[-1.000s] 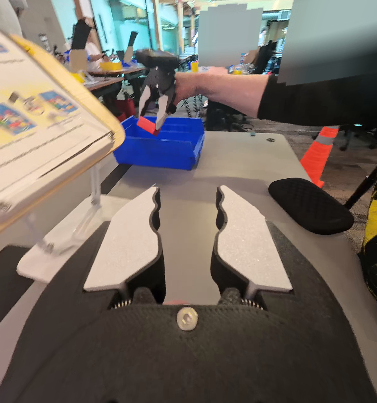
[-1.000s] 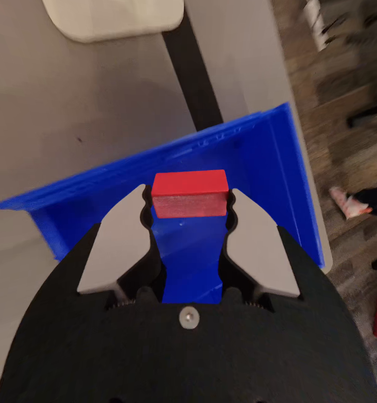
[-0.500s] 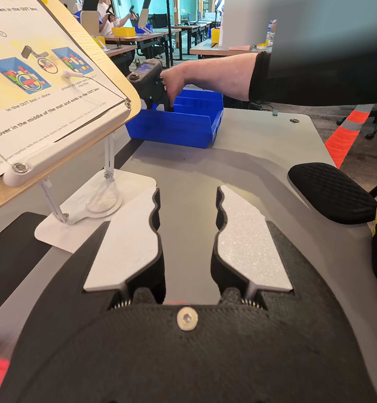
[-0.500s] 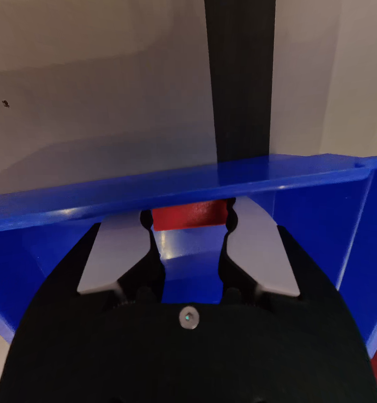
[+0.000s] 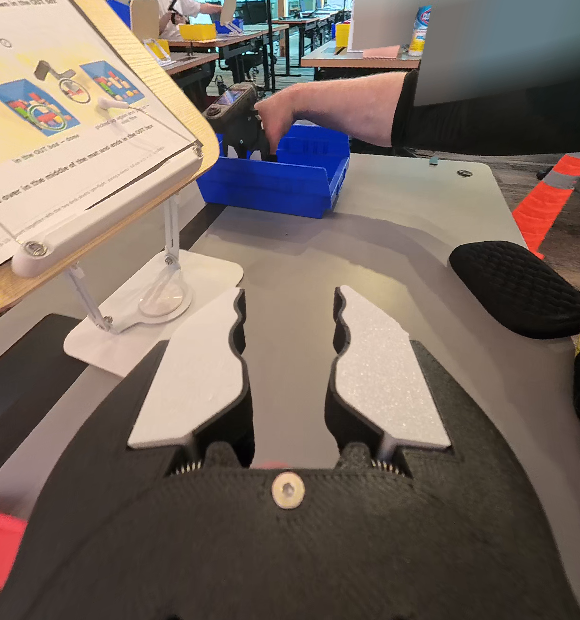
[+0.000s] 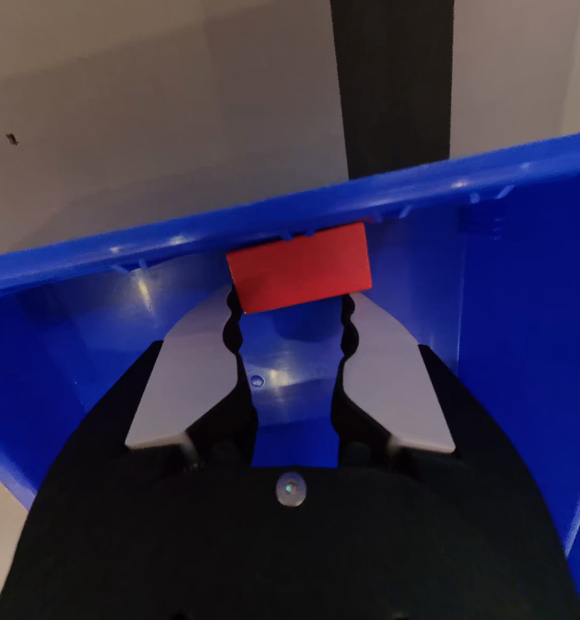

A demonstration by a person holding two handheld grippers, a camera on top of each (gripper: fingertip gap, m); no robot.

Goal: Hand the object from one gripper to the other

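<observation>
Grey laminate, smooth and matt, makes up the table [image 5: 399, 208] that fills most of the left wrist view. A slanted wooden board [image 5: 188, 110] carrying a printed sheet stands at its left edge on thin white struts and a flat white base plate. At the far end sits a glossy blue plastic bin [image 5: 268, 188], rectangular with a low front lip. A black, quilted oval pad [image 5: 516, 288] lies off the table's right edge.

The left gripper [image 5: 288, 302] hangs low over the bare table, its white, grainy fingers [image 5: 376, 369] with wavy black inner edges standing well apart with only tabletop between them. From here the right gripper [image 5: 241, 134], black and held in a person's hand [image 5: 278, 110], dips into the bin; the bin's wall hides its fingertips and what lies below them.

The right wrist view supplies that: inside the bin [image 6: 80, 335], the right gripper [image 6: 290, 302] has its jaws apart, and the red block [image 6: 298, 268], a smooth-faced rectangular piece, lies tilted across and just beyond the fingertips, against the bin's wall under the rim. It spans wider than the gap between the fingers and covers their tips rather than sitting between the pads.
</observation>
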